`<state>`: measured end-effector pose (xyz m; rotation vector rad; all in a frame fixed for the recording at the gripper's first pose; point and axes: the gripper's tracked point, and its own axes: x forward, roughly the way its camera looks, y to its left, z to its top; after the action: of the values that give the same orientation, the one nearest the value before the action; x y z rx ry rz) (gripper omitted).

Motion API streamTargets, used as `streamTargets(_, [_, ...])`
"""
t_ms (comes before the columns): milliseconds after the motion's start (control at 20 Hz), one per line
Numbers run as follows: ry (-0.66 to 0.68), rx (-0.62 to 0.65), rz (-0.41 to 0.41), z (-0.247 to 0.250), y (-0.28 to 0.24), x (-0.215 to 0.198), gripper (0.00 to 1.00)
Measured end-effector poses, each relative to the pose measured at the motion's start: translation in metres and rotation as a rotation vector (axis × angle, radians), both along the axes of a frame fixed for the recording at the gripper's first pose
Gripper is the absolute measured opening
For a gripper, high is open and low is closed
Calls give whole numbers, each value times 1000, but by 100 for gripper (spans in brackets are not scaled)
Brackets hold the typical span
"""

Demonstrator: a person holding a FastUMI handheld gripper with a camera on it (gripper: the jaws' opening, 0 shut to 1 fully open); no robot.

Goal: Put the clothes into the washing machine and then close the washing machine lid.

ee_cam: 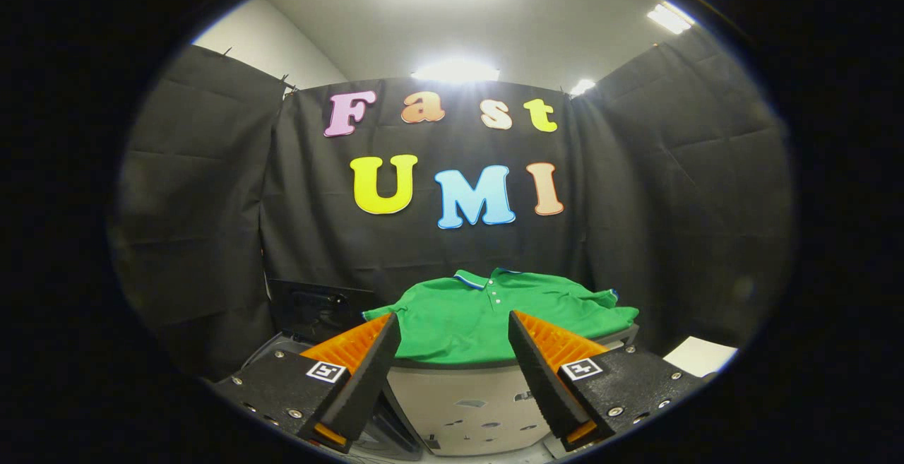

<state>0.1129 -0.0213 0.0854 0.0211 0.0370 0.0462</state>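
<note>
A green polo shirt lies spread flat, collar away from me, over the top of a pale box-shaped unit just ahead of the fingers. My gripper is open, its two fingers wide apart and level with the shirt's near hem, with nothing between them. To the left of the shirt, behind the left finger, stands a dark raised panel that looks like the washing machine's open lid. The machine's opening is hidden behind the left finger.
Black cloth walls close the booth on three sides right behind the shirt. A white flat surface shows low at the right, beyond the right finger. Bright ceiling lights hang overhead.
</note>
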Motion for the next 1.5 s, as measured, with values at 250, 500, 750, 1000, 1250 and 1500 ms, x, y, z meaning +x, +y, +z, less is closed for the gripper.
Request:
streamTargets(250, [-17, -40, 16, 15, -4, 40, 95])
streamTargets(500, [6, -62, 14, 22, -11, 82, 95])
streamTargets(750, [67, -70, 23, 13, -20, 124, 95])
streamTargets(1000, [151, -66, 21, -1, -30, 165, 95])
streamTargets(1250, [240, -84, -5, -24, -47, 203, 95])
streamTargets(1500, [374, -85, -6, -57, -59, 235, 95])
